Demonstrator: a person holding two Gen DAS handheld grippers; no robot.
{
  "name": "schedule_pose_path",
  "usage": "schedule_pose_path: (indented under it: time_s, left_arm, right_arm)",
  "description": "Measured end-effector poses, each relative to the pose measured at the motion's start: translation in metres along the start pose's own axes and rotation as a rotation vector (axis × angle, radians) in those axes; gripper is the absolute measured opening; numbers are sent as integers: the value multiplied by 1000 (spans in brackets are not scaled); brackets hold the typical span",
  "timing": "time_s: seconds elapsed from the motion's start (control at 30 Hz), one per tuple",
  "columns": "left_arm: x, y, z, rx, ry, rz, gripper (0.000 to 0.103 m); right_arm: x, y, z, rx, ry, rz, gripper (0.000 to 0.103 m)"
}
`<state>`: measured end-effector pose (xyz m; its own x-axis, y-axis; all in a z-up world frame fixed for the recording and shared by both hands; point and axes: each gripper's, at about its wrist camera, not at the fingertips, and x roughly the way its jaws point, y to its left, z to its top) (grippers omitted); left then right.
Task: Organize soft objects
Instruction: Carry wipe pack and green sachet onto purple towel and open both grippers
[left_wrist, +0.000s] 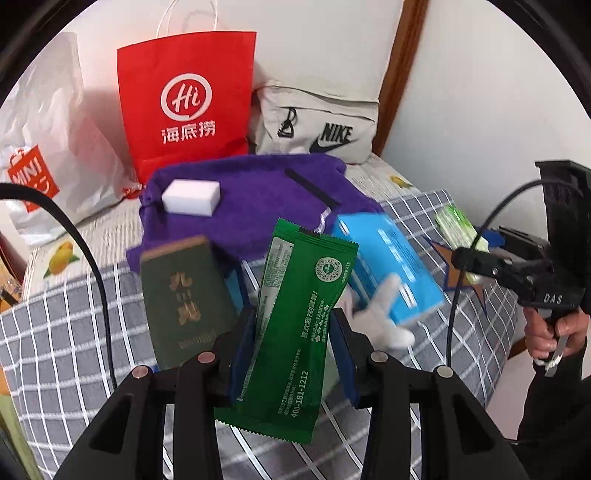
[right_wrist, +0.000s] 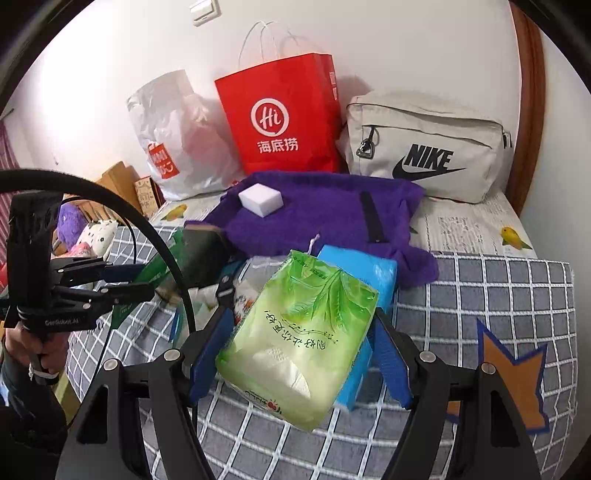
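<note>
Purple towel (right_wrist: 325, 210) is spread across the middle of the checked bedspread (right_wrist: 498, 288), with a white sponge block (right_wrist: 260, 199) resting on its far-left part and, behind it against the wall, a red paper bag (right_wrist: 280, 118) between a white plastic bag (right_wrist: 173, 140) and a beige Nike pouch (right_wrist: 424, 147). Just in front of the towel, the left gripper (left_wrist: 291, 332) is pinching a dark green sachet (left_wrist: 295, 325) upright between its blue pads, with a dark green booklet (left_wrist: 184, 295) to its left and a blue tissue pack (left_wrist: 388, 266) to its right. The right gripper (right_wrist: 299, 354) is clamped on a light green tissue pack (right_wrist: 299, 339), held up in front of the towel's near edge and over the blue pack.
</note>
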<state>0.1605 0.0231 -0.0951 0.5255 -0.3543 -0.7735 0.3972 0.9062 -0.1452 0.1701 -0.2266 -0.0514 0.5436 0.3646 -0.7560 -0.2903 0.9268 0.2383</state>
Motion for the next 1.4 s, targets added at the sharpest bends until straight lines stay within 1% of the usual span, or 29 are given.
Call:
schedule_pose_path:
  time_s: [0.2, 0.33, 0.47, 0.63, 0.9, 0.97, 1.23, 1.3, 1.4]
  left_arm:
    - [15, 20, 34, -20, -18, 29, 39]
    - [29, 38, 57, -53, -25, 34, 39]
    - [40, 50, 75, -62, -33, 36, 39]
    - [61, 64, 97, -74, -24, 34, 39]
    - [94, 86, 117, -97, 7, 44, 39]
    - [100, 89, 120, -97, 11, 42, 39]
    - [120, 106, 128, -116, 34, 40, 39]
    - [125, 110, 129, -124, 38, 46, 39]
    - [133, 116, 131, -137, 48, 46, 39]
  right_arm:
    - [12, -8, 24, 9, -15, 3, 73]
    - [22, -12, 44, 7, -22, 1, 73]
    - [33, -18, 63, 6, -26, 3, 73]
    - [52, -30, 86, 22, -20, -26, 73]
    - [92, -52, 109, 52, 10, -44, 73]
    - [101, -55, 113, 51, 17, -40, 73]
    - [146, -66, 128, 54, 70, -77, 73]
    - [158, -67, 130, 52, 88, -78, 73]
    - [178, -71, 131, 41, 138, -82, 73]
